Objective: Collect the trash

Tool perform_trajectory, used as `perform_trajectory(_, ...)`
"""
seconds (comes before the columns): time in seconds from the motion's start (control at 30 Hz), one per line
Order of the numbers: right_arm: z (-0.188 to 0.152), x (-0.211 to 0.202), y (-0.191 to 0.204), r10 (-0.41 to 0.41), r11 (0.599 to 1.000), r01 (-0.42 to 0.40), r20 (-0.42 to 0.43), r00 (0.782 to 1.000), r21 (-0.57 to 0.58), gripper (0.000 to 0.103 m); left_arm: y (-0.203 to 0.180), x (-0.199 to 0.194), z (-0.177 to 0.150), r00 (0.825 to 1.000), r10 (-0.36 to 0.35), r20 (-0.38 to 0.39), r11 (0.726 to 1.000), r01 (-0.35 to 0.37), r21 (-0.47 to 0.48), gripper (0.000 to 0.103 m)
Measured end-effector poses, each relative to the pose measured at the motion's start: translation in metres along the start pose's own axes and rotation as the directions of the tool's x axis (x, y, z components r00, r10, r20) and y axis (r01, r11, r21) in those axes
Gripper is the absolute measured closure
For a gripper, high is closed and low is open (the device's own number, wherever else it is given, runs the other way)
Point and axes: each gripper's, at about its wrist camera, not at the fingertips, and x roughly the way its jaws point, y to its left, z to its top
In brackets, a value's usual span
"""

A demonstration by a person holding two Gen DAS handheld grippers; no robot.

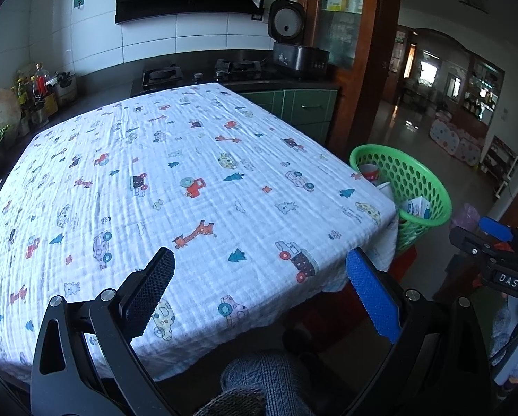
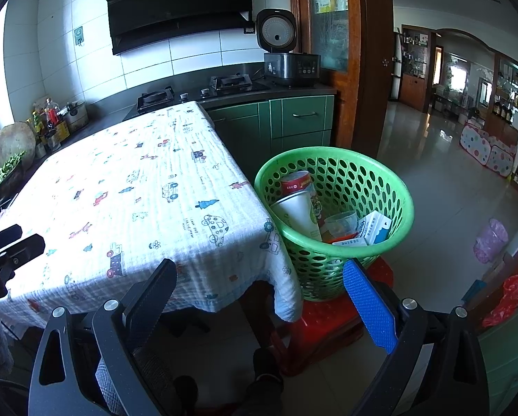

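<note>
While jaws gape, basket [image 2: 331, 204] beside table [image 2: 120, 187] edge

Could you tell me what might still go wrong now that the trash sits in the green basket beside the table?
The green basket stands on a red stool rather than the floor, so a nudge might tip it. The tall cup and red can lean above the rim and could fall out. The tablecloth corner hangs against the basket; the open right gripper might snag it.
</note>
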Motion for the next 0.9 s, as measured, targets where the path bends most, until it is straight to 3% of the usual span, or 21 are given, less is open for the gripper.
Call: perform_trajectory(0.9,-0.0025,0.0026,-0.0029,0.008,1.0,-0.008,-0.005,1.0,0.005,0.01,-0.0004,-0.001,-0.0002,1.0,0.01,0.001,1.0,-0.01,-0.008,0.005)
